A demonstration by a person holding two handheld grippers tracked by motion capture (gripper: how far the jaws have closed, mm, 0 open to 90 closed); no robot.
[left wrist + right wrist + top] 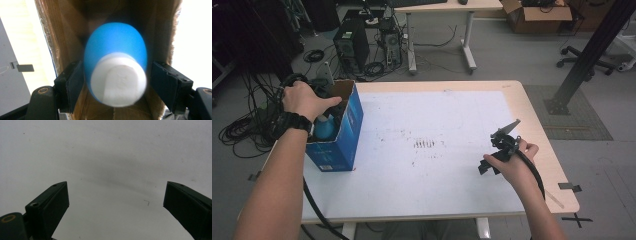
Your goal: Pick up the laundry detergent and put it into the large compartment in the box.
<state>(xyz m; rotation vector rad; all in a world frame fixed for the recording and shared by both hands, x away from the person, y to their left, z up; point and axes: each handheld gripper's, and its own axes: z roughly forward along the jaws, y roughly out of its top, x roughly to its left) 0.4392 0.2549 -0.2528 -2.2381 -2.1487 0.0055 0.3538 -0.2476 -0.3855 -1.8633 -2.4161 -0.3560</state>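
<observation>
Two grippers: one per hand, at a white table [437, 190].
Room: grey floor, computer towers [352, 45] at 11 o'clock.
Box: blue carton [343, 131], table's 9 o'clock.
Bottle: blue, white-capped bottle [116, 65] inside carton, between parted jaws of left gripper [116, 82]; contact unclear.
Right gripper [116, 202]: released, at 4 o'clock.
</observation>
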